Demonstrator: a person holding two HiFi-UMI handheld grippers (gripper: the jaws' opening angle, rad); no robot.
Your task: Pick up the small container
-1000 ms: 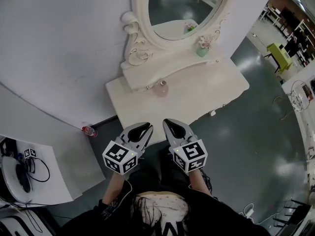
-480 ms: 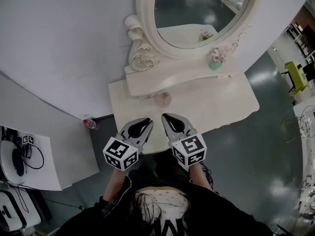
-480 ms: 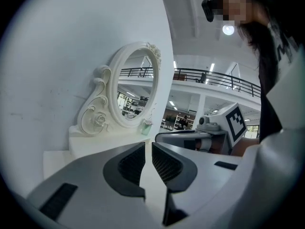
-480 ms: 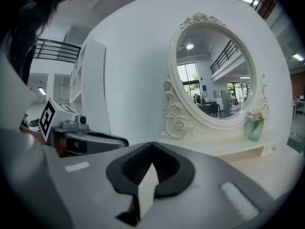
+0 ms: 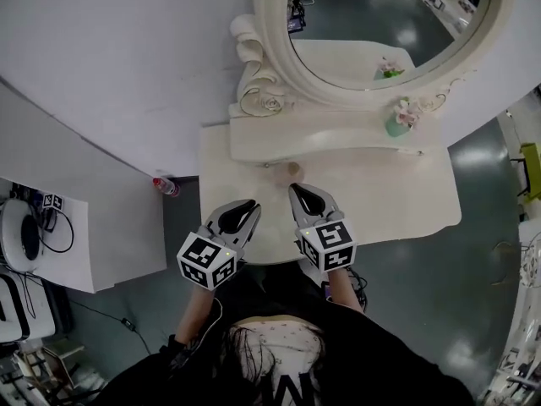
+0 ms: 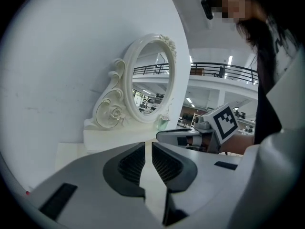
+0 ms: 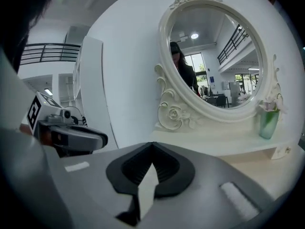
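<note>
A small pinkish container stands on the white vanity table, close to the drawer ledge under the oval mirror. My right gripper is shut and empty, its tip just short of the container. Over the table's front edge my left gripper is also shut with nothing held. In the left gripper view the left gripper has its jaws together and the container is hidden. The right gripper view shows the right gripper shut too, pointing at the mirror base.
A green vase with flowers stands on the ledge at the right. A red-capped bottle lies on the floor left of the table. At the far left is a white desk with cables. A white wall backs the vanity.
The view has swung so the vanity sits further right and nearer. Both grippers have come forward over the table's front edge, still shut; the right tip is now near the container.
</note>
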